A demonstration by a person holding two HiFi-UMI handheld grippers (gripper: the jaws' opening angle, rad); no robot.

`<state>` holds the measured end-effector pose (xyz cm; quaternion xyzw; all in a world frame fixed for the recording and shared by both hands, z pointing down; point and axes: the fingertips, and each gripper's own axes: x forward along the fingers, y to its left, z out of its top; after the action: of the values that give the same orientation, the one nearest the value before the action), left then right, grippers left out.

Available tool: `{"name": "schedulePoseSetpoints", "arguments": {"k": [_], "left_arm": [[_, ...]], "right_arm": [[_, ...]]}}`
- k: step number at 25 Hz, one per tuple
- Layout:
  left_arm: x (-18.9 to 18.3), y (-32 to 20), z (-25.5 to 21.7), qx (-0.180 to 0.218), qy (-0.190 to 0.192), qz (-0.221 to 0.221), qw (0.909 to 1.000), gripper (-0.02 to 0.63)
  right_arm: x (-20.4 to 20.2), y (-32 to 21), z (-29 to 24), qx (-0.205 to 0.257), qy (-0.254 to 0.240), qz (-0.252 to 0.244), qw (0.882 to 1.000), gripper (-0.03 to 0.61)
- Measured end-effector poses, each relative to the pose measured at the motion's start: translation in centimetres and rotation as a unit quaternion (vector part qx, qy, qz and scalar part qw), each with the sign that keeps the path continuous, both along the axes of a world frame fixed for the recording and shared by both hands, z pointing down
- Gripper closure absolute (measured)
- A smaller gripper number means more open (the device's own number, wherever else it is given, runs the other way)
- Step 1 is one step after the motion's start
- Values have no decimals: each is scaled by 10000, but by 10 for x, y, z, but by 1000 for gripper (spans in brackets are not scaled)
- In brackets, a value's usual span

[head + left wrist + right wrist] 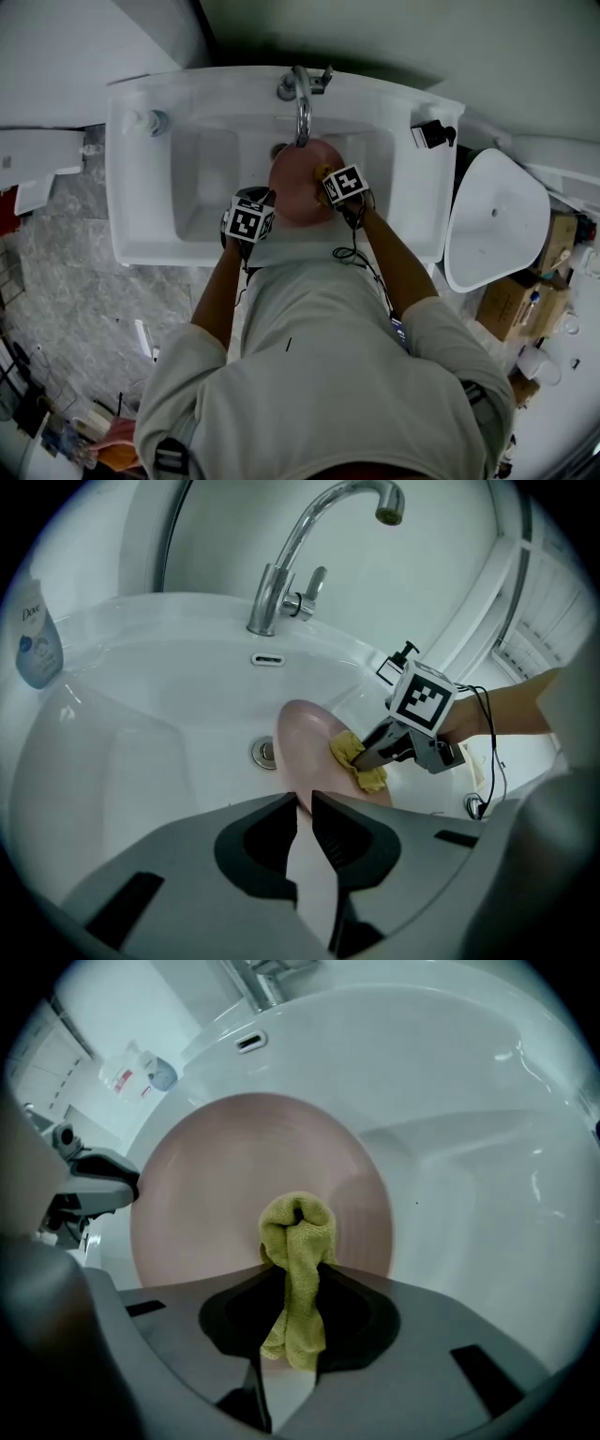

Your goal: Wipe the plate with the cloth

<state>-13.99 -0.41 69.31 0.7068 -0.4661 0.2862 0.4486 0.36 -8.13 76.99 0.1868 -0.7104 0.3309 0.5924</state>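
- The pink plate (234, 1171) stands on edge over the middle of the sink (131, 216), with its face turned toward my right side. I cannot tell whether its lower rim touches the basin.
- The yellow cloth (298, 1232) is bunched into a thick wad. It meets the plate's face low down, at about 6 o'clock as my right gripper view shows it.
- My right gripper (298, 1267) is clamped on that wad. A short loop pokes out ahead of the jaw tips and the tail hangs back between them.
- My left gripper (304, 803) is pinched on the plate's rim, at the 9 o'clock edge from the right side. Only a thin strip of rim lies between those jaws.
- The faucet (300, 555) arches over at 12 o'clock from the plate. The drain (265, 753) is just beside the plate's far edge, and a soap bottle (37, 639) stands on the sink's ledge at 10 o'clock.
- I think the main risk is that narrow rim hold. If I push hard with the cloth, well away from the pinch, the plate could twist or slide out and drop onto the porcelain.
- Little cloth sticks out past my right jaws, so a steep angle might put hard jaw tips on the plate instead of fabric.
- A long upward stroke could knock the plate's top edge against the faucet.
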Motion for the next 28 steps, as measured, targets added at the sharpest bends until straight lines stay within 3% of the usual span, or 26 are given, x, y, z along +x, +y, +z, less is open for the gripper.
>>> {"name": "schedulePoseSetpoints", "arguments": {"k": [6, 10, 15, 20, 28], "left_arm": [[2, 0, -2, -17, 12, 56, 10000, 552], [3, 0, -3, -31, 28, 54, 10000, 551], [1, -1, 0, -65, 1, 62, 10000, 551], [-1, 0, 7, -122, 8, 70, 9999, 551], [-5, 1, 20, -258, 139, -53, 9996, 551]], "right_arm": [[-8, -33, -1, 314, 48, 563, 9979, 485], [-24, -42, -5, 465, -32, 473, 9978, 485], [-64, -39, -20, 688, -554, 36, 9961, 485], [-107, -9, -36, 525, -1083, -402, 9919, 485], [-125, 50, -31, 444, -1178, -1773, 9761, 485]]}}
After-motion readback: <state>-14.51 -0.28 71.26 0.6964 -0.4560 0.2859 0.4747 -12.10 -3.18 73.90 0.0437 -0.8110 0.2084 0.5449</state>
